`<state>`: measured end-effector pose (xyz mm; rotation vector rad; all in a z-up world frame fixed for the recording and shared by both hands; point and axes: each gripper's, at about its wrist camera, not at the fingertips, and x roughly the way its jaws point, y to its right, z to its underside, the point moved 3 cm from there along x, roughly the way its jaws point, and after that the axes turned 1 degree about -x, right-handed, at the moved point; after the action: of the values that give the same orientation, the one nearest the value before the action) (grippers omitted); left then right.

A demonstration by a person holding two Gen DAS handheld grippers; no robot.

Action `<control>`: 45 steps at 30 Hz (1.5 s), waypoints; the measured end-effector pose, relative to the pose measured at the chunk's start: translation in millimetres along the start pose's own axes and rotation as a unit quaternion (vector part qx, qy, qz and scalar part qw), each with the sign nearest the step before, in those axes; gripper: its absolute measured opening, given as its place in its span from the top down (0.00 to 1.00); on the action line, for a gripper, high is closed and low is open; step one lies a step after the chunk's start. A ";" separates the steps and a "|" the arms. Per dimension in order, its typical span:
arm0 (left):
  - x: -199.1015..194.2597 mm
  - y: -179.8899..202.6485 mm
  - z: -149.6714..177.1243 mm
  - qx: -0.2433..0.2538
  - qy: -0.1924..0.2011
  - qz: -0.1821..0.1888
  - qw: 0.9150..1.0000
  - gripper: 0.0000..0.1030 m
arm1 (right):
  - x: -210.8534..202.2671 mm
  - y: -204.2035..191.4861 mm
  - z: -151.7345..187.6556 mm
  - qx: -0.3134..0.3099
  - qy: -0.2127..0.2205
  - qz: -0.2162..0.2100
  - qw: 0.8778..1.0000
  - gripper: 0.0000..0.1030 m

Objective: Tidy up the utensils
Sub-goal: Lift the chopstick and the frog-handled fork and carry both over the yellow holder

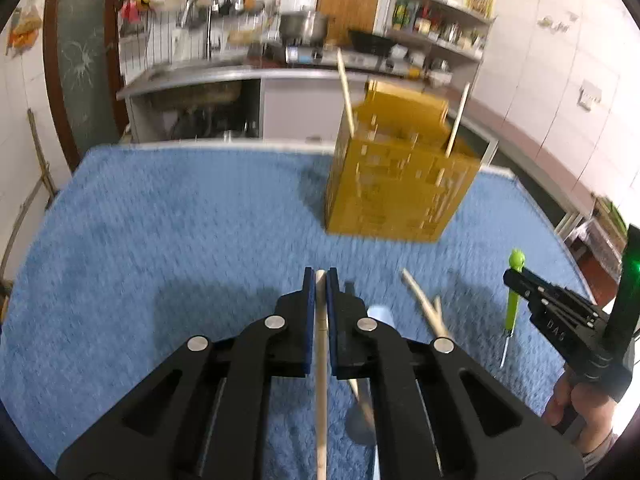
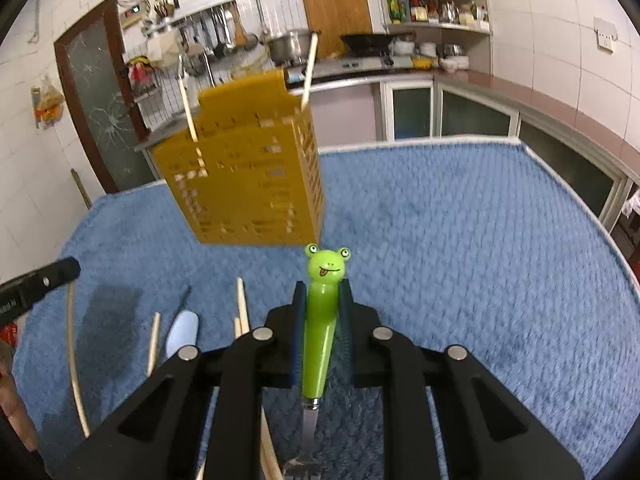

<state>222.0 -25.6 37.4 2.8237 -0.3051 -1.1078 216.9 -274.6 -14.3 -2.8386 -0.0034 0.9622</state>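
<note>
— Looking along the left gripper (image 1: pixel 320 280), what is seen between the jaws?

— A pale wooden chopstick (image 1: pixel 321 380) is clamped there; the jaws are closed tight on it, with its tip poking just past the blue pads (image 1: pixel 307 320). The stick runs back under the gripper body.

— And the right gripper (image 2: pixel 323 292)?

— Its jaws are closed on the green frog-headed handle of a small fork (image 2: pixel 320 340). The frog face is seen just beyond the fingertips, and the metal tines hang down below the gripper.

— Where is the holder?

— A yellow perforated plastic utensil basket (image 2: pixel 248 184) stands upright on the blue textured cloth-covered surface (image 2: pixel 460 240), ahead of both grippers. Two chopsticks are already held in it, one leaning at each side (image 2: pixel 308 72).

— What is left on the surface?

— More loose wooden chopsticks (image 2: pixel 241 304) and a light blue-handled utensil (image 2: pixel 182 332) are seen lying between the two grippers, near the right gripper's left side. How many sticks are there cannot be told exactly.
</note>
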 end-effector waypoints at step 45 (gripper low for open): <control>-46.2 12.0 -73.2 0.022 0.091 0.078 0.993 0.96 | -42.1 -12.2 -76.8 -0.050 0.089 0.006 0.995 0.85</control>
<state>236.9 -26.2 123.4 2.8528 -0.5296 -0.8164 230.4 -275.0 73.1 -3.0092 -0.0155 0.7256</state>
